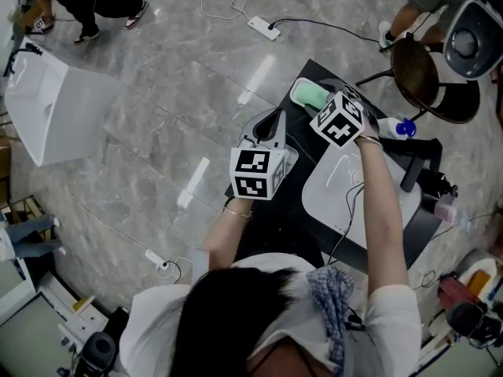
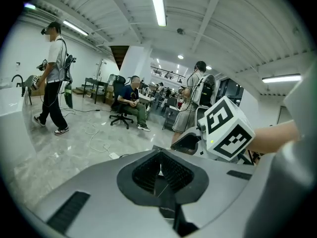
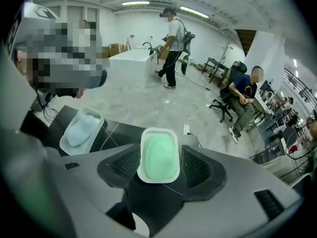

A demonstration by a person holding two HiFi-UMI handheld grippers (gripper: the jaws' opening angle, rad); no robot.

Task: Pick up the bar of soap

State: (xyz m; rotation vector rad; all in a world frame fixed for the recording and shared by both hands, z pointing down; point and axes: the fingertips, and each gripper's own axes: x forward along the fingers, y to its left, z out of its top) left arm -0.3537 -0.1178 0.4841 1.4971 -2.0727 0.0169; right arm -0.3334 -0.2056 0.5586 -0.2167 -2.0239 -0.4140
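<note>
Person point(image 1: 259, 320), dark-haired and in a white top, lowest in the head view, both forearms reaching forward over a black table point(image 1: 302, 210); white basin point(image 1: 346, 187) set in the table under the right forearm.

Left gripper point(image 1: 278, 120), held above the table's left part; jaws clenched together, ribbed pads meeting, nothing between them in the left gripper view point(image 2: 159, 171); marker cube of the other gripper visible just beyond it.

Right gripper point(image 1: 326, 102), ahead of the basin, reaching to the table's far corner; in the right gripper view point(image 3: 159, 155) the jaws pressed against the two long sides of a white dish point(image 3: 142, 175), grasping it.

Bar of soap point(image 3: 159, 157), pale green, oval, lying inside that dish between the jaws; same bar seen at the far table corner from above point(image 1: 308, 94).

Second dish point(image 3: 67, 145) holding a pale blue bar point(image 3: 81, 129), on the table to the left of the first, apart from it.

Bottle with blue cap point(image 1: 401, 128), right of the right gripper; brown chair point(image 1: 424, 73) beyond it.

Power strip point(image 1: 259, 27) with cable on the grey marble floor point(image 1: 157, 69), farthest.
</note>
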